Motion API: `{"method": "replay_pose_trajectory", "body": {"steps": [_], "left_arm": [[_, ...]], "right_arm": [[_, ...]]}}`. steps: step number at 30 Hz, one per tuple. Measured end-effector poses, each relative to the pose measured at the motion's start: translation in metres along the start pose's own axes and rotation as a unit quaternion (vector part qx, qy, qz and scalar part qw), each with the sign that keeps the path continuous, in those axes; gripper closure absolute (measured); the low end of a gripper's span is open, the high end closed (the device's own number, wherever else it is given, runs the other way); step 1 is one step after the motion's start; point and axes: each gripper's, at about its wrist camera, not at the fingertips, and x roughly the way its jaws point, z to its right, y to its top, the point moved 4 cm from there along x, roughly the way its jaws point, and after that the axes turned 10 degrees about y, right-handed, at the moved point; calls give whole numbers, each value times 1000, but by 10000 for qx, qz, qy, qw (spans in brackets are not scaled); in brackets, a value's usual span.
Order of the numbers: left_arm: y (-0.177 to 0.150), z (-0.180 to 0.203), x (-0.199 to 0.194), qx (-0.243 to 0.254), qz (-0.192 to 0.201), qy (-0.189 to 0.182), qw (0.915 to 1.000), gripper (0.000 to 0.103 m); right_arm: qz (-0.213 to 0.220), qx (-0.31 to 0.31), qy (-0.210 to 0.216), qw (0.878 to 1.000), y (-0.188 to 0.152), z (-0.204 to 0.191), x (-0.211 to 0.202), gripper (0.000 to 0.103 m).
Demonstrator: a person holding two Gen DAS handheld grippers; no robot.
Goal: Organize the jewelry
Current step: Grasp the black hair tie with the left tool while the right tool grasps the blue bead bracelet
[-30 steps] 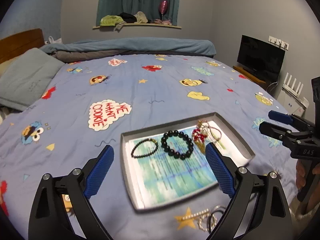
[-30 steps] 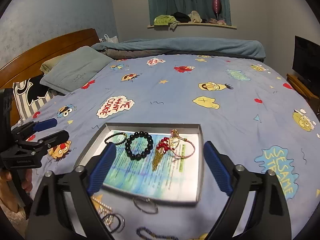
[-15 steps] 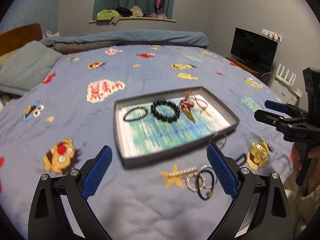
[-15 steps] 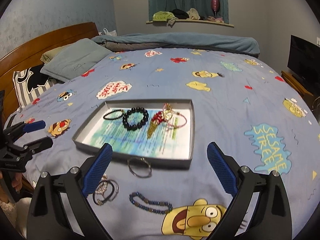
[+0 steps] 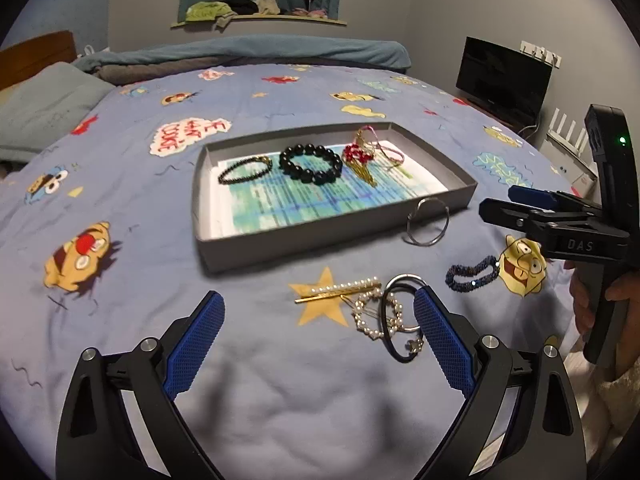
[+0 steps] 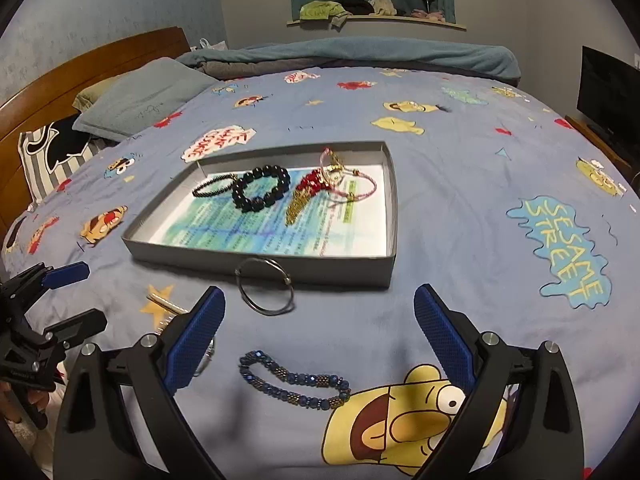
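A grey tray (image 5: 256, 236) (image 6: 384, 268) lies on the bed, holding a thin black bracelet (image 5: 244, 171), a chunky black bead bracelet (image 5: 310, 164) (image 6: 260, 187), and red, gold and pink pieces (image 5: 366, 156) (image 6: 332, 184). Loose on the sheet: a silver bangle (image 5: 427, 222) (image 6: 264, 286) leaning on the tray's wall, a blue bead bracelet (image 5: 472, 274) (image 6: 294, 380), a gold hair clip (image 5: 340, 290), a pearl ring and a black hair tie (image 5: 390, 320). My left gripper (image 5: 318, 344) hovers open just before the clip pile. My right gripper (image 6: 318, 340) is open above the blue bracelet.
Cartoon-printed blue bedsheet (image 5: 120, 320) covers the bed. Pillows (image 6: 140, 100) and a wooden headboard (image 6: 80, 68) lie to the left, a folded blanket (image 5: 248, 52) at the far end, a TV (image 5: 504, 76) at the right. A person's hand (image 5: 624, 292) holds the right gripper.
Both grippers have pulled back from above the tray toward the bed's near edge. The loose jewelry in front of the tray has come into view. Both stay open.
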Motion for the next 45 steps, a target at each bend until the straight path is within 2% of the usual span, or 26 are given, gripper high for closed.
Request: {"method": "replay_pose_trajectory", "body": {"steps": [5, 8, 10, 13, 15, 17, 21, 25, 31, 39, 42, 45], "left_arm": [[-11, 7, 12, 9, -62, -32, 10000, 10], [-16, 12, 18, 89, -137, -109, 9998, 11], [-18, 15, 21, 161, -158, -122, 9997, 20], [-22, 21, 26, 251, -216, -192, 9993, 32], [-23, 25, 28, 300, -225, -271, 9989, 39], [-22, 31, 29, 369, -173, -330, 9986, 45], [-20, 40, 28, 487, -82, -429, 9979, 59], [-22, 47, 34, 585, -158, -519, 9968, 74], [-23, 48, 40, 637, -215, -460, 9967, 81], [-21, 49, 37, 729, -139, -456, 9962, 81], [-18, 51, 30, 804, 60, -416, 9959, 81], [-19, 56, 33, 852, -26, -524, 9950, 81]], "right_arm": [[-54, -26, 40, 10000, -10, 2, 12, 11], [-138, -61, 109, 9998, -15, 1, 19, 17], [-153, -74, 171, 9997, -17, -1, 21, 18], [-157, -164, 189, 9996, -18, -4, 24, 26], [-186, -188, 179, 9995, -19, -6, 27, 35], [-185, -173, 237, 9994, -19, -7, 29, 39], [-210, -254, 286, 9990, -18, -13, 34, 54], [-228, -324, 264, 9989, -18, -16, 38, 62], [-220, -313, 198, 9991, -15, -13, 43, 68], [-209, -352, 161, 9990, -13, -12, 48, 71], [-219, -365, 165, 9990, -12, -13, 49, 71], [-217, -382, 149, 9989, -12, -14, 50, 72]]}}
